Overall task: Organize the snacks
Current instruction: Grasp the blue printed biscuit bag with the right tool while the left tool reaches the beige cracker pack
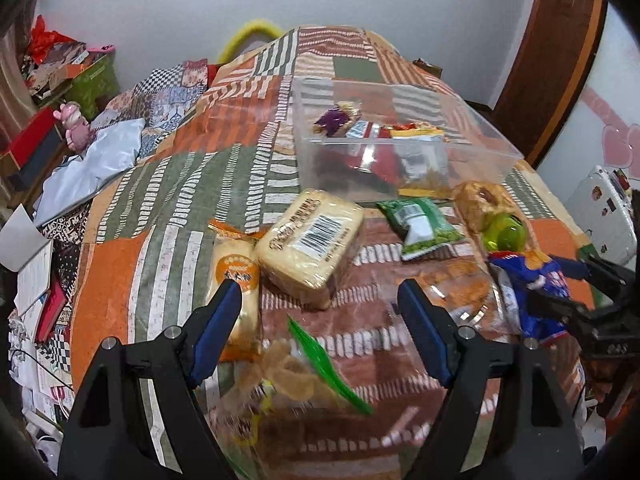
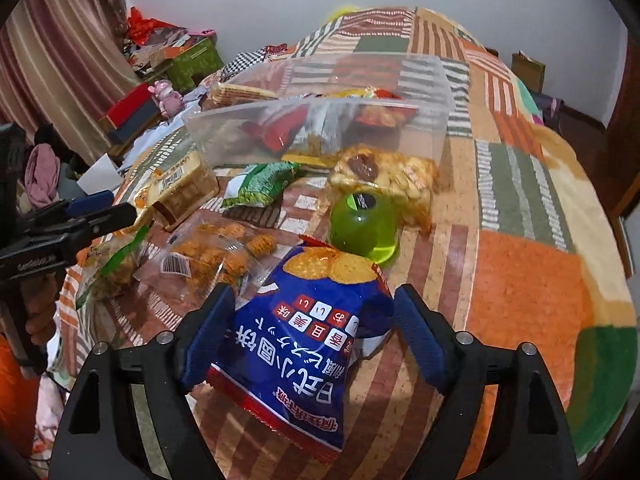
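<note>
My right gripper point(image 2: 310, 320) is spread wide with the blue foil bag of round rice crackers point(image 2: 308, 340) lying between its blue pads. The left pad looks close against the bag's edge and the right pad stands clear of it, so I judge nothing is pinched yet. I straddle the bag across its narrower top half, probably because it is the nearest loose snack and that part fits inside the spread.

My left gripper point(image 1: 320, 312) is also spread, and it hovers over the clear bag of pale puffed crisps with a green stripe point(image 1: 296, 368). It grips nothing.

The bed's patchwork quilt in orange, green and brown point(image 2: 520, 280) carries everything. The clear plastic storage box point(image 1: 400, 148) sits at the far side, open-topped and already part-filled with small packets. It seems to be where the snacks go. Between me and it lie the wrapped pale cake block with a barcode point(image 1: 310, 246), the green packet of peas point(image 1: 420, 224), the clear bag of small orange crackers point(image 2: 220, 256) and the green plastic dome cup point(image 2: 362, 228), scattered and still unsorted.
</note>
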`<state>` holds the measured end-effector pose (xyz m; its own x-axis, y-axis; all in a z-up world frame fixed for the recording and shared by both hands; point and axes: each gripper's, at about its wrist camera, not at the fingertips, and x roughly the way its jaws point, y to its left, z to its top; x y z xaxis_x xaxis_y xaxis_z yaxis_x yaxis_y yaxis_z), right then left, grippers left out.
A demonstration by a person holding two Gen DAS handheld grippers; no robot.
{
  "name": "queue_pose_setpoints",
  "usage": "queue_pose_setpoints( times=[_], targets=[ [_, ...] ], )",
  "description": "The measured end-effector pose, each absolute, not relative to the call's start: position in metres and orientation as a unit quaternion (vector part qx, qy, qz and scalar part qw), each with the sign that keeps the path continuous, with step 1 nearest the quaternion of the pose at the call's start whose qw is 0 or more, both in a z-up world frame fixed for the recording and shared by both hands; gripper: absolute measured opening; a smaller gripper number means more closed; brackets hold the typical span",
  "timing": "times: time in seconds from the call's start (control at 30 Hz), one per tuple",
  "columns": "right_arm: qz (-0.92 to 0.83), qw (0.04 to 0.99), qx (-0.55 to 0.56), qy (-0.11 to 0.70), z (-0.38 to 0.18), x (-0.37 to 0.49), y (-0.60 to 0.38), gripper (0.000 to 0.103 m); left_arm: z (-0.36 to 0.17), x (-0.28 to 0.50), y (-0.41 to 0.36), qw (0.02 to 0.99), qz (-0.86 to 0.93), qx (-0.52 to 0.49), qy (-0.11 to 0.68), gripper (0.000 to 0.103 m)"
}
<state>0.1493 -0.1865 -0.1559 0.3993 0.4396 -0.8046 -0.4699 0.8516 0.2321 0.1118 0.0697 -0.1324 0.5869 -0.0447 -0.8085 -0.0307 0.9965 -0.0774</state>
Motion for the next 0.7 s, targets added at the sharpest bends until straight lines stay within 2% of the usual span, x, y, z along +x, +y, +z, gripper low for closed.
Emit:
queue_pose_setpoints(
  times=[0.1, 0.33, 0.43, 0.63, 0.7],
  targets=[
    [0.271, 0.834, -0.012, 0.481, -0.160, 0.148, -0.187, 0.085, -0.137, 0.125, 0.074, 0.888, 0.004, -0.038, 0.458, 0.080],
    [0.282, 0.818, 0.011, 0.501, -0.171, 0.151, -0.187, 0.085, -0.150, 0.158, 0.078, 0.878, -0.005, -0.037, 0.478, 0.080],
    [0.291, 0.816, 0.007, 0.499, -0.169, 0.150, -0.186, 0.074, -0.157, 0.171, 0.077, 0.869, -0.012, -0.035, 0.493, 0.080],
    [0.297, 0.817, -0.003, 0.494, -0.166, 0.149, -0.184, 0.064, -0.169, 0.182, 0.070, 0.857, -0.026, -0.025, 0.514, 0.080],
    [0.297, 0.818, -0.002, 0.492, -0.165, 0.149, -0.185, 0.063, -0.170, 0.182, 0.069, 0.857, -0.021, -0.021, 0.514, 0.072]
  ],
)
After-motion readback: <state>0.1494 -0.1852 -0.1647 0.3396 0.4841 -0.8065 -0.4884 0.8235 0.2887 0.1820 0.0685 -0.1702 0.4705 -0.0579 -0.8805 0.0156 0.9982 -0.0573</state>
